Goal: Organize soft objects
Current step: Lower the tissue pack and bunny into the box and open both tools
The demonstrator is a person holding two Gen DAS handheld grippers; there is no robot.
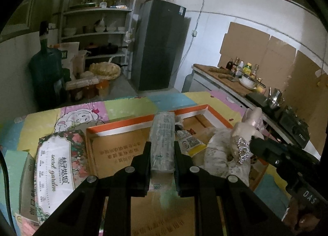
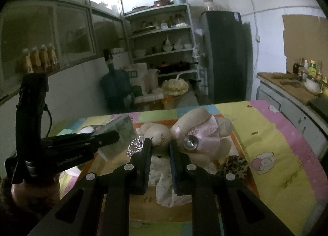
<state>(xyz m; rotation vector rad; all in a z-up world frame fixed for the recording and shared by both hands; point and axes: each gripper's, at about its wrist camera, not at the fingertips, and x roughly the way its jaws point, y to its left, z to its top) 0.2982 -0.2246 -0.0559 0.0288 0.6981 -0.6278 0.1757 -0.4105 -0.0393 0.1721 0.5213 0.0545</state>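
The floral tissue pack (image 1: 54, 166) lies at the left on the patchwork mat (image 1: 127, 102), just beside the left wall of the box (image 1: 121, 129), an open cardboard box with an orange-and-white rim.

The left gripper (image 1: 162, 149) is clamped on a grey-green tissue pack (image 1: 163, 135). Both fingers press its long sides. The pack points away from the camera, over the box interior, its far end near the box's far rim.

A tube (image 1: 189, 140) with a yellow end lies inside the box, just right of the held pack.

The plush toy (image 1: 225, 149) sits over the right part of the box. It is cream-coloured, with a pink ribbon (image 2: 205, 133) and a rhinestone ornament (image 1: 243, 151).

The right gripper (image 2: 160, 149) is closed on the plush toy, with the toy's pale body between its fingers. A round gem (image 2: 190, 141) on the ribbon sits just right of the right finger. A leopard-print item (image 2: 233, 166) lies near the toy's right side.
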